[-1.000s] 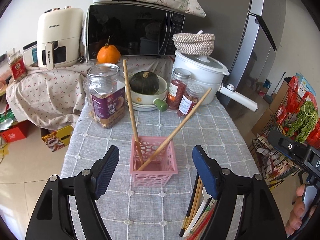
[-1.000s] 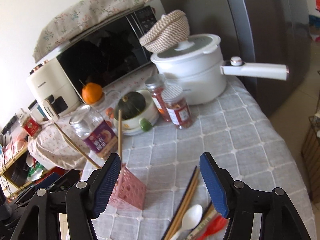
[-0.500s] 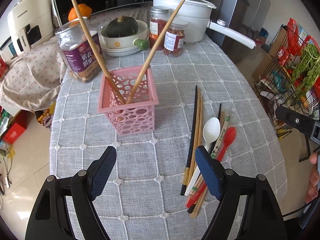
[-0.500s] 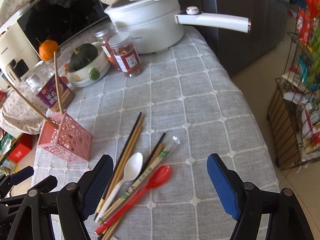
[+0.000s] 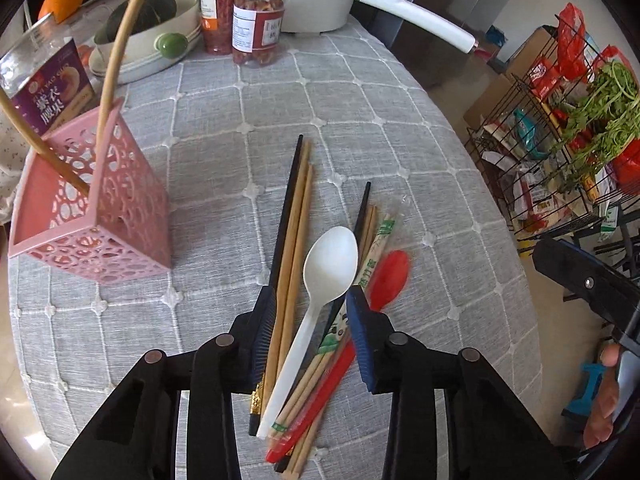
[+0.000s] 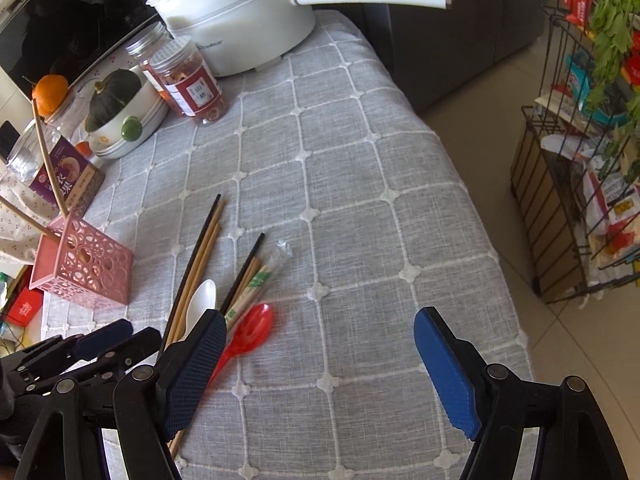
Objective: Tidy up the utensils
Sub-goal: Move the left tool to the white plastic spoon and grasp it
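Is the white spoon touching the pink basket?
Apart. The left wrist view shows bare grey tablecloth and a black chopstick lying between the white spoon and the pink basket.

Grey checked tablecloth (image 6: 360,184) covers the table. At its far end: white pot (image 6: 240,20) with a long handle, two clear jars (image 6: 192,84) with red contents, a dark green squash (image 6: 114,98) in a white bowl (image 5: 148,56), an orange (image 6: 50,92) — all close together. Wire rack (image 5: 560,152) on the floor to the right holds packets and leafy greens (image 5: 600,120).
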`<control>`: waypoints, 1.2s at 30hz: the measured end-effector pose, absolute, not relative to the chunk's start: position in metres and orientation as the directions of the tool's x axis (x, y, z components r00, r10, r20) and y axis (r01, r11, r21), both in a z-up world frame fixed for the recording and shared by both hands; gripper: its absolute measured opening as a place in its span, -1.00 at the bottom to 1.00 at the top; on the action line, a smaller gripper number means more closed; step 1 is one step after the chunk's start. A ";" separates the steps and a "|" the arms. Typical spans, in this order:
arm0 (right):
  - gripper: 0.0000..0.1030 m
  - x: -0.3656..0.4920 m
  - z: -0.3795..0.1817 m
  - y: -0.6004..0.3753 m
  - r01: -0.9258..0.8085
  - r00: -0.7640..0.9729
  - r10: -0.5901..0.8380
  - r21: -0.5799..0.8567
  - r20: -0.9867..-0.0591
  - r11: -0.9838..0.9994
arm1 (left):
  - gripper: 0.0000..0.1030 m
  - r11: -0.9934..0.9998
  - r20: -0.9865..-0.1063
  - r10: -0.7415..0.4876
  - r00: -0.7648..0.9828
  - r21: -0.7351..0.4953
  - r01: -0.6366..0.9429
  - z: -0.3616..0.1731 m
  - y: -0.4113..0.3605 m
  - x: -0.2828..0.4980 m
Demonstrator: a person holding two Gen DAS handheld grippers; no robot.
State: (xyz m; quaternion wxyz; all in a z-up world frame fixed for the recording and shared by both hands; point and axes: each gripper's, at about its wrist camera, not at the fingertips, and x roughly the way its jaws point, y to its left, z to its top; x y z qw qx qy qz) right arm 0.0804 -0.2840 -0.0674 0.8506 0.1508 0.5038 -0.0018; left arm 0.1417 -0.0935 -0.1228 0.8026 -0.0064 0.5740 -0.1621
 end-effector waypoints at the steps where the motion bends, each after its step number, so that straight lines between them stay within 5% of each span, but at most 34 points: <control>1: 0.59 0.081 -0.068 -0.285 0.158 0.490 0.151 0.258 -0.859 0.953 | -0.25 0.946 -0.919 -0.269 0.289 -0.196 0.258 -0.124 -0.098 0.145; 21: 0.59 0.082 -0.076 -0.303 0.189 0.472 0.148 0.264 -0.869 0.946 | -0.26 0.941 -0.936 -0.255 0.243 -0.181 0.287 -0.160 -0.126 0.177; 28: 0.59 0.085 -0.080 -0.300 0.186 0.459 0.142 0.251 -0.877 0.950 | -0.92 0.939 -0.925 -0.264 0.275 -0.182 0.292 -0.152 -0.121 0.174; 36: 0.59 0.093 -0.095 -0.292 0.175 0.419 0.161 0.254 -0.893 0.951 | -0.95 0.937 -0.881 -0.304 0.364 -0.207 0.281 -0.118 -0.104 0.162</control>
